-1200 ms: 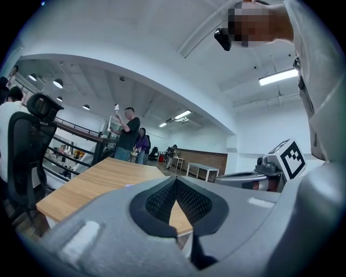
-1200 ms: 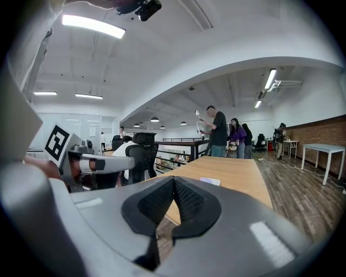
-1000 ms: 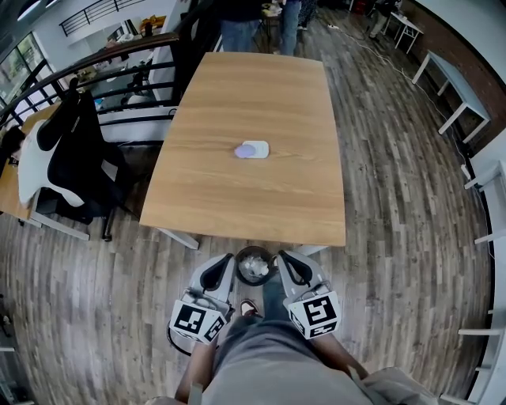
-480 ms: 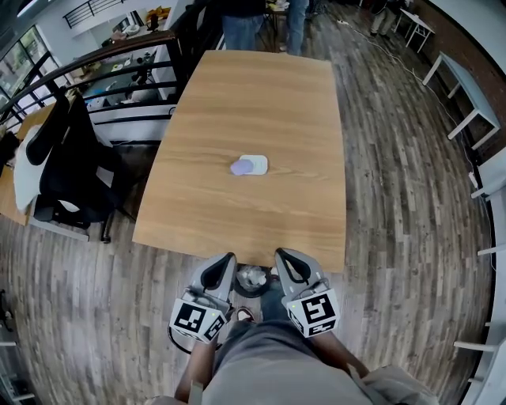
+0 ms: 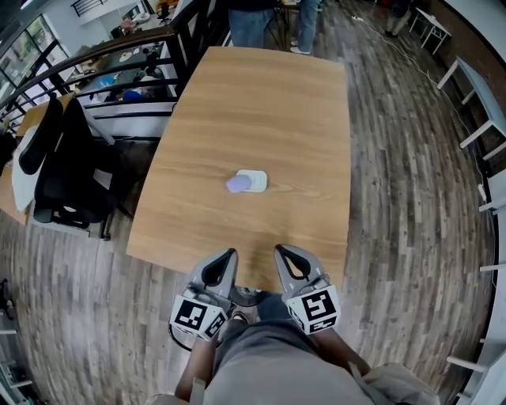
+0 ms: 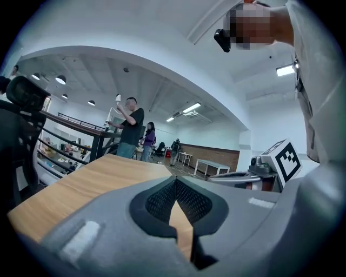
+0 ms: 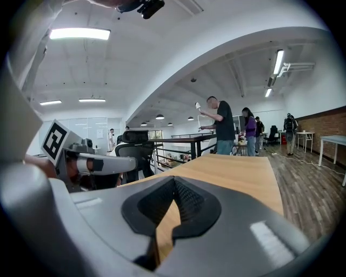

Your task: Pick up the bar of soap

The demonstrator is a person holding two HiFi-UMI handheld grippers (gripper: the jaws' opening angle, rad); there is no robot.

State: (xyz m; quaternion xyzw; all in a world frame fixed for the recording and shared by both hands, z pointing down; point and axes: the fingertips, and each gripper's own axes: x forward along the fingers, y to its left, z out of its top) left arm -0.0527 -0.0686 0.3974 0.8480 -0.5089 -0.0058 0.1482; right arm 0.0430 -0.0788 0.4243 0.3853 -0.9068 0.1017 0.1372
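The bar of soap [image 5: 237, 184] is lilac and lies against a small white dish [image 5: 255, 180] in the middle of the wooden table [image 5: 261, 103]. Both grippers are held low and side by side at the table's near edge, well short of the soap. My left gripper [image 5: 228, 255] is shut with nothing in it, its pads meeting tip to tip [image 6: 175, 183]. My right gripper [image 5: 281, 251] is likewise shut and empty [image 7: 174, 183]. Neither gripper view shows the soap; each shows the tabletop and the other gripper beside it.
A black office chair [image 5: 67, 162] with a white garment stands left of the table by a dark railing [image 5: 118, 55]. People [image 5: 247, 16] stand at the far end. White tables [image 5: 474, 87] line the right wall. A round bin [image 5: 250, 297] peeks out below the table edge.
The person has stepped toward the table. The gripper tips, earlier over the floor and the bin, now reach the table's near edge. The soap lies closer. Both grippers stayed shut.
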